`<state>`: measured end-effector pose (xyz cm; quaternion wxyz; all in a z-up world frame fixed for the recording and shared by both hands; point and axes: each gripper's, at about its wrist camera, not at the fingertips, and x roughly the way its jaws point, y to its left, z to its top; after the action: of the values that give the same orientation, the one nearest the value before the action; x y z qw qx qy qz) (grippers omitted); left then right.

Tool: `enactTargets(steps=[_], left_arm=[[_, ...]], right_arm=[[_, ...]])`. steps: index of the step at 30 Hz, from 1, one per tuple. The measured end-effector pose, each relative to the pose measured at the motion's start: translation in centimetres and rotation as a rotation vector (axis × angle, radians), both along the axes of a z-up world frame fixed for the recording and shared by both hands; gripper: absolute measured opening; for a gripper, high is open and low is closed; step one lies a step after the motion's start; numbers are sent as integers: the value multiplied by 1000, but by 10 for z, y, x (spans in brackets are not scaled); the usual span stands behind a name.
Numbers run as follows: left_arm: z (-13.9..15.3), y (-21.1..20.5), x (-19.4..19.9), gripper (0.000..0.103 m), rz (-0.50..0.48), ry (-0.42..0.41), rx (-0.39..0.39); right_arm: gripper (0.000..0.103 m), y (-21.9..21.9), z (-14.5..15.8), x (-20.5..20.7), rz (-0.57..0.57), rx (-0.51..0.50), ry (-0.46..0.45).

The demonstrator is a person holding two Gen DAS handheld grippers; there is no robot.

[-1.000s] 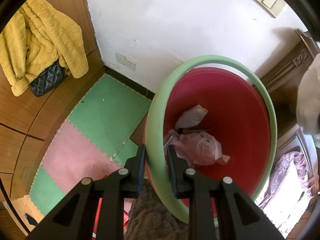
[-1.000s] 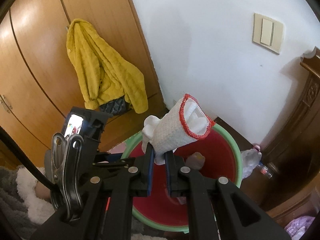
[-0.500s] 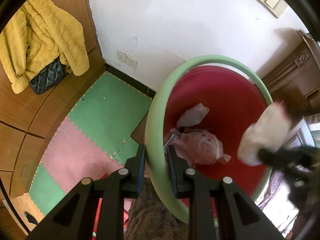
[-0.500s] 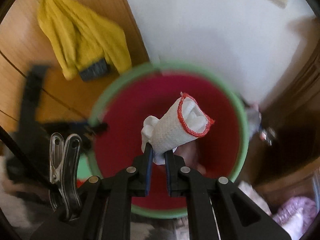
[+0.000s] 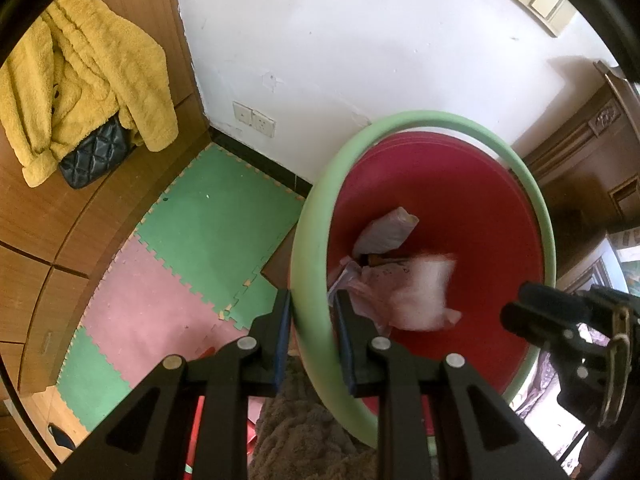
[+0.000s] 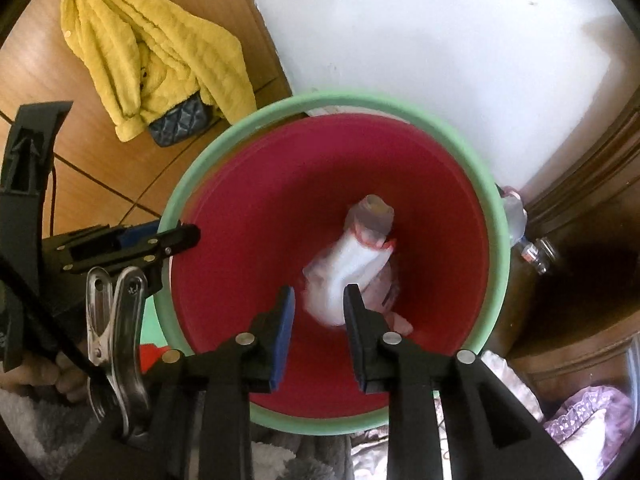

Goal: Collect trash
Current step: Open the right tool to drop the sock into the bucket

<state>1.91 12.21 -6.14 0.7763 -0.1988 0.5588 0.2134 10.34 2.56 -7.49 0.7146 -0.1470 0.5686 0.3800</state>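
A red bin with a pale green rim point(image 5: 316, 224) point(image 6: 494, 216) is held up off the floor. My left gripper point(image 5: 311, 312) is shut on that rim, one pad outside and one inside. My right gripper point(image 6: 319, 300) hangs over the bin, its jaws opening, with nothing pressed between the pads. A white sock with a red edge point(image 6: 348, 264) point(image 5: 424, 292) is blurred, dropping free below the fingers onto a pinkish plastic bag point(image 5: 380, 284) and a crumpled wrapper point(image 5: 386, 230) at the bottom. In the left wrist view the right gripper point(image 5: 516, 304) shows at the bin's right edge.
A yellow fleece jacket point(image 5: 84, 92) and a black quilted bag point(image 5: 94, 156) hang on a wooden wardrobe. Green and pink foam mats point(image 5: 208, 220) cover the floor by a white wall. Dark carved furniture point(image 6: 592, 216) and a plastic bottle point(image 6: 514, 216) stand on the right.
My right gripper came down over the bin and tilted into it, then its jaws parted and the sock fell out. The left gripper and the bin stayed put.
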Motion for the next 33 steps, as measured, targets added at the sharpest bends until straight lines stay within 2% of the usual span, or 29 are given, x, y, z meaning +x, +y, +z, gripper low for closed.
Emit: enactTargets(steps=[4,10,13,15,22,27,33], left_arm=[[0,0,0,22,0,0,1],[0,0,-1,22,4,0,1],[0,0,-1,21,11,-5,-2],[0,1,-1,21,15,-4,-3],[1,0,-1,21,1,4,14],[1,0,0,21,1,8,14],[4,1,-1,21,4,1,18]], right_arm=[[28,2,1,0,3,-3,-15],[42,-1,3,2,-15,-21,-37],[54,-3,3,3,-24,-34,-45],[69,-6,3,5,-39,-46,-57],[75,-9,3,11,-74,-24,-72],[76,-8,10,10,-62,-13,-123],[76,-20,21,16,-108,0,-143]])
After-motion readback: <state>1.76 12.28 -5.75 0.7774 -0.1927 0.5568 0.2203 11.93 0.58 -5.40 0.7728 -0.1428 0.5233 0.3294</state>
